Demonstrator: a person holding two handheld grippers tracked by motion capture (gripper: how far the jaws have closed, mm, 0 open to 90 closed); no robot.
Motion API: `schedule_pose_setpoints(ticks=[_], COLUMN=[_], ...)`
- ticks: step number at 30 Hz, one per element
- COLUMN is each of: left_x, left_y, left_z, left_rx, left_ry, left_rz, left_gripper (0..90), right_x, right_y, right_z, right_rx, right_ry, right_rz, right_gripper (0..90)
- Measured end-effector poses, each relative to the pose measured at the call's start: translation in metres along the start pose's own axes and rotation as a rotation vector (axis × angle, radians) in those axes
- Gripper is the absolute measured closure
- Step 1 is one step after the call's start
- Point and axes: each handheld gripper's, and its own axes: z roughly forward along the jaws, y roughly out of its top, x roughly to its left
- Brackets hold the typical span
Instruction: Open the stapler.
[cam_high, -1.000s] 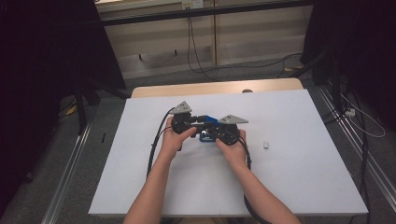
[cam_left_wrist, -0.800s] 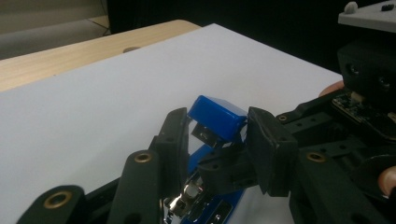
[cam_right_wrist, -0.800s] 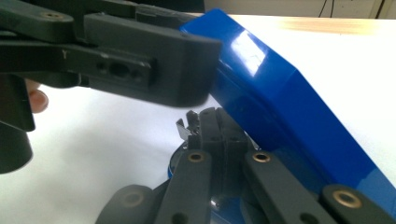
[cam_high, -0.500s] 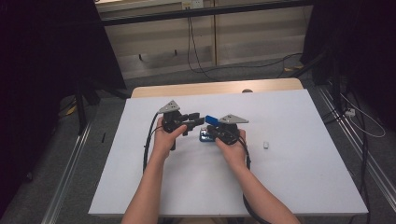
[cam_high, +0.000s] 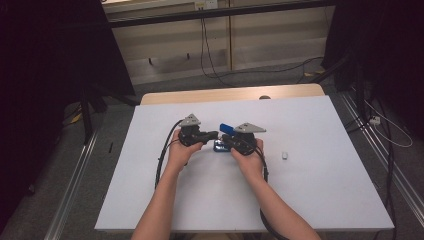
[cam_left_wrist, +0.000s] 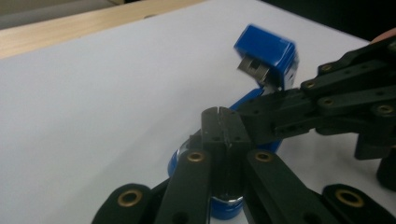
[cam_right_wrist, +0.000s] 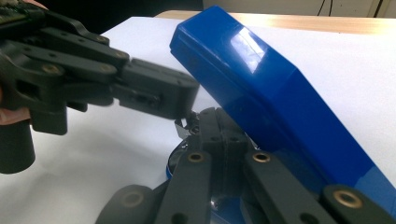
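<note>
The room is dim, its edges nearly black. The white desk (cam_high: 320, 200) shows evenly lit. Glare streaks the blue case (cam_right_wrist: 280, 88); its raised lid edge blurs in the left gripper view.

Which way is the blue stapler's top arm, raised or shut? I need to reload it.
Raised. The blue stapler has its top arm tilted up from its base, its metal underside showing in the left gripper view.

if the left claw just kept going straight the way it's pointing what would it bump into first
Most likely the right claw: in the left gripper view its tips cross just ahead of the shut left claw, over the open blue stapler. They look nearly touching, though depth is hard to judge; the stapler's base lies under both.
</note>
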Motion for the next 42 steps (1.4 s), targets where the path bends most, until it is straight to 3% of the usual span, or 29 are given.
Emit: schedule_pose_setpoints(ticks=[8,18,23,37,42], left_x=[-0.003,-0.001,-0.002,-0.006,-0.005], left_y=[-0.001,-0.004,-0.004,-0.002,-0.003], left_z=[0.002,0.003,0.003,0.004,0.004], left_rx=[0.028,0.062,0.061,0.075,0.072], left_ry=[0.019,0.03,0.034,0.057,0.052], left_rz=[0.026,0.038,0.042,0.076,0.064], left_gripper=[90.0,90.0,90.0,90.0,90.0], right_x=[0.002,0.003,0.004,0.0,-0.002], right_y=[0.0,0.005,0.005,0.01,0.013], right_z=[0.001,-0.004,-0.005,-0.01,-0.014], right_rx=[0.006,-0.027,-0.04,-0.028,-0.025], right_ry=[-0.01,-0.082,-0.109,-0.129,-0.145], right_rz=[-0.013,-0.053,-0.06,-0.078,-0.079], right_gripper=[90.0,90.0,90.0,90.0,90.0])
